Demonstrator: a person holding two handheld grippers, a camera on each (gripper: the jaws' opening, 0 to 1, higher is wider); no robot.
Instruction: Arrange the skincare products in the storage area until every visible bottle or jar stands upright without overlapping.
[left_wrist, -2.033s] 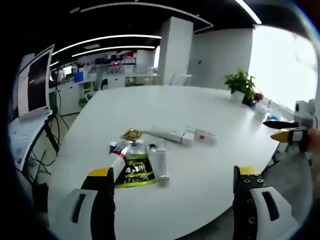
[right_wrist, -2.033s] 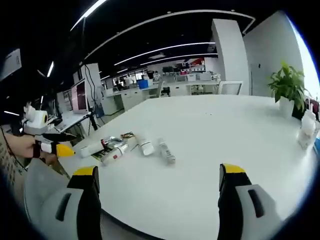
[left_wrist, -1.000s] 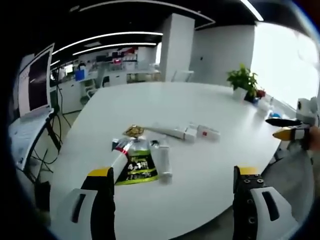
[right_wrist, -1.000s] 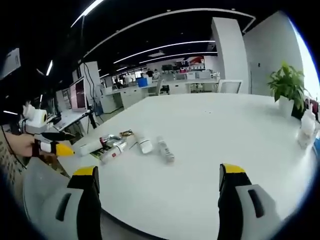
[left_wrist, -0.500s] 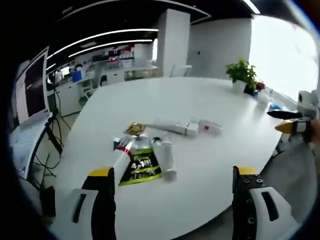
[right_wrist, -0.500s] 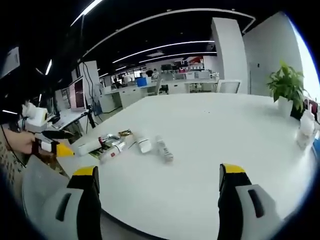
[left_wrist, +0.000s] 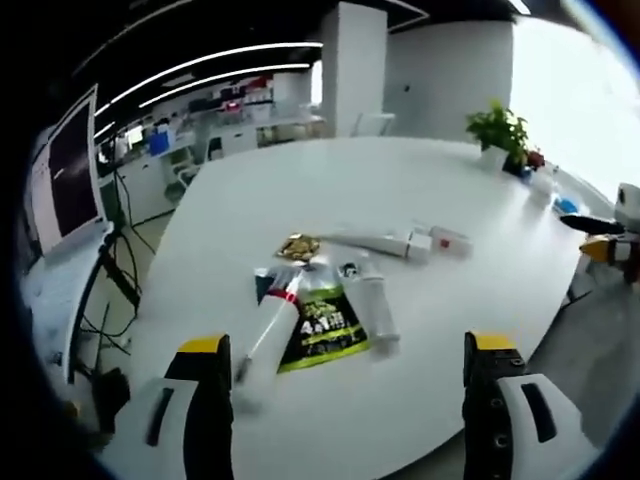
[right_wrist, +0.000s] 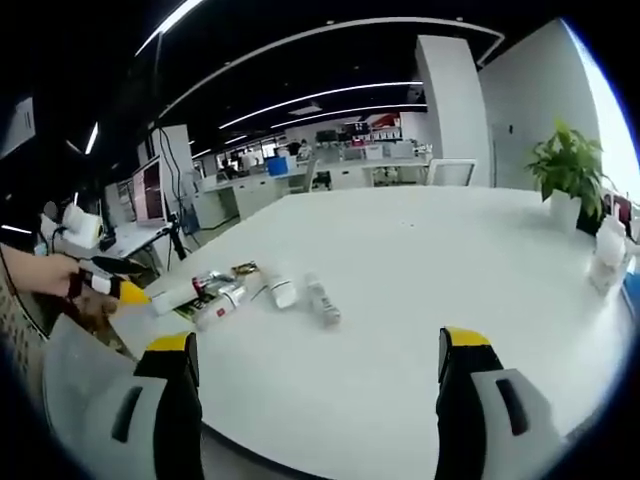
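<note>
Several skincare products lie flat in a cluster on the white table (left_wrist: 330, 180): a green and black sachet (left_wrist: 324, 334), a white tube with a red band (left_wrist: 272, 327) beside it, a clear tube (left_wrist: 370, 309), a gold-lidded item (left_wrist: 299, 247) and a long white tube (left_wrist: 382, 241) behind. My left gripper (left_wrist: 340, 395) hangs open above the near edge, short of the sachet. In the right gripper view the same cluster (right_wrist: 240, 290) lies at the left, and my right gripper (right_wrist: 310, 390) stands open over bare table. The left gripper's yellow tip (right_wrist: 118, 287) enters from the left.
A potted plant (right_wrist: 567, 165) and small white bottles (right_wrist: 607, 255) stand at the table's far end. A monitor on a stand (left_wrist: 65, 170) sits left of the table. The right gripper's tip (left_wrist: 610, 247) shows at the right edge of the left gripper view. Office desks fill the background.
The left gripper's camera has moved closer and tilted down, so the cluster looks larger and nearer. The right gripper view has barely shifted. No product has moved.
</note>
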